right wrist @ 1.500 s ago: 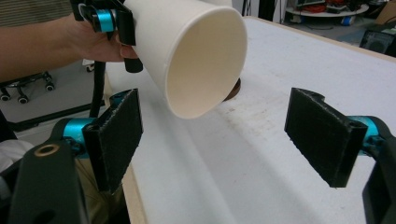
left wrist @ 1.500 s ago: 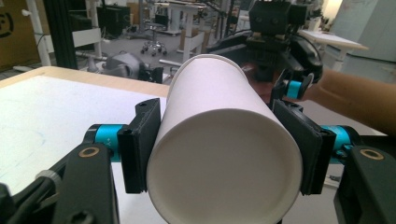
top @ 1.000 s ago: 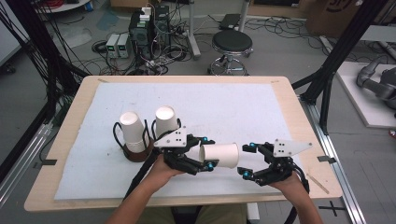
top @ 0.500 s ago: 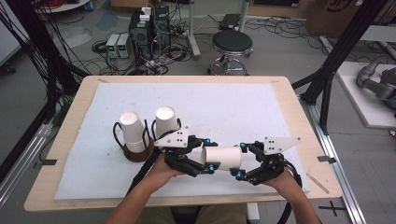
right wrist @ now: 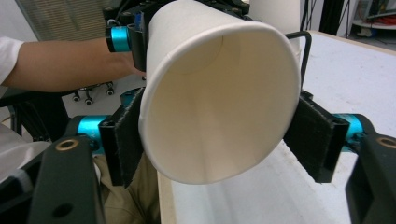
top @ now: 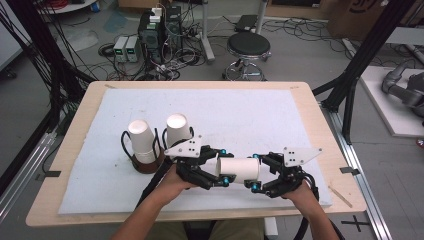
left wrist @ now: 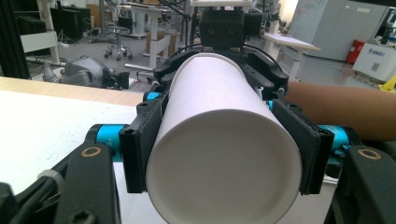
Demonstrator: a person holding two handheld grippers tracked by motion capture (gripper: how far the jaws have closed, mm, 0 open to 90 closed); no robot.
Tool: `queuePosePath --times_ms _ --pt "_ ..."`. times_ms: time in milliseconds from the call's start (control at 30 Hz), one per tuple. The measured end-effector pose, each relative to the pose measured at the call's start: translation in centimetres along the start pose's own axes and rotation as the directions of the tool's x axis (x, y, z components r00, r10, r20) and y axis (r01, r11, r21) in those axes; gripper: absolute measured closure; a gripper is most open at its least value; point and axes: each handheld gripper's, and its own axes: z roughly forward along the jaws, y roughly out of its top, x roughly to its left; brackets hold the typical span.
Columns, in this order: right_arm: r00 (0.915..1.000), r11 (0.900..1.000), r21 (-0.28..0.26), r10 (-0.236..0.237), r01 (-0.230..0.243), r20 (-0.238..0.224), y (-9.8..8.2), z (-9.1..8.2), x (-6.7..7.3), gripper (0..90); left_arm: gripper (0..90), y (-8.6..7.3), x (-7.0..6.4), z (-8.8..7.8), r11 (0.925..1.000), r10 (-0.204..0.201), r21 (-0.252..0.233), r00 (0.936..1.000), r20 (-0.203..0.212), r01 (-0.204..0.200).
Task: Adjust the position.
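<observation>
High view shows a white paper cup point(top: 239, 170) lying on its side in the air just above the front of the table point(top: 300, 100), held between the two grippers. The left gripper point(top: 220, 172) has its fingers clamped on the closed-bottom end of the cup; in the left gripper view the black pads point(left wrist: 140, 149) press against both flanks of the cup point(left wrist: 224, 154), whose flat base faces that camera. The right gripper point(top: 256, 172) meets the cup from the opposite side, at its open mouth. Its fingers have just been closing with the cup between them. In the right gripper view the left pad point(right wrist: 123, 140) touches the rim of the cup point(right wrist: 219, 93), while the right pad point(right wrist: 317, 140) sits right at the wall; whether it presses there cannot be told. To the left on the white mat point(top: 260, 115), two more white cups point(top: 141, 141) stand upside down on a dark wire holder point(top: 145, 164), near the left gripper but apart from it.
</observation>
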Motion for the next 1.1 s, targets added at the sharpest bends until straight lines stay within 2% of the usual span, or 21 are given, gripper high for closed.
queuePosePath --times_ms 300,400,500,567,600,667,733,800,933,1100 --pt "0.9995 0.999 -0.042 0.002 -0.004 -0.032 0.0 -0.6 -0.1 36.3 36.3 0.0 0.0 0.0 0.9999 -0.015 -0.008 0.9998 0.016 0.015" --pt "0.9991 1.000 -0.029 0.007 -0.008 -0.041 0.0 -0.8 0.0 38.4 36.3 -0.1 -0.1 0.1 0.9999 -0.010 0.010 0.9998 0.018 0.010" --pt "0.9990 1.000 -0.013 -0.007 0.006 -0.043 0.2 -0.9 0.0 39.1 36.1 -0.1 -0.3 0.2 0.9998 -0.007 0.020 0.9998 0.020 0.007" --pt "0.9989 1.000 -0.005 -0.010 0.010 -0.045 0.3 -1.0 0.1 39.1 35.9 -0.1 -0.4 0.2 0.9997 0.002 0.024 1.0000 0.010 -0.002" --pt "0.9990 1.000 0.001 -0.010 0.010 -0.044 0.4 -1.0 0.1 39.0 34.6 -0.1 -0.5 0.2 0.9995 0.008 0.030 0.9999 -0.010 -0.007" --pt "0.9991 1.000 0.009 -0.008 0.008 -0.042 0.6 -1.1 0.1 39.0 24.5 0.0 -0.6 0.4 0.9980 -0.007 0.063 0.9990 -0.045 0.010" --pt "0.9994 1.000 0.024 -0.007 0.008 -0.033 0.7 -1.3 0.0 39.0 18.1 0.0 -0.6 0.4 0.9960 -0.023 0.085 0.9988 -0.042 0.027" --pt "0.9998 0.999 0.042 0.000 0.001 -0.019 0.9 -1.5 0.0 38.7 17.6 0.0 -0.7 0.4 0.9948 -0.014 0.101 0.9991 -0.041 0.018" --pt "1.0000 0.997 0.083 0.008 -0.008 -0.001 1.5 -2.0 0.0 38.5 16.0 0.2 -0.8 0.5 0.9905 0.012 0.137 0.9977 -0.066 -0.002" --pt "0.9992 0.980 0.198 -0.024 0.017 0.031 3.0 -2.2 0.2 38.0 16.0 0.6 -0.9 0.7 0.9799 0.053 0.197 0.9943 -0.093 -0.033"
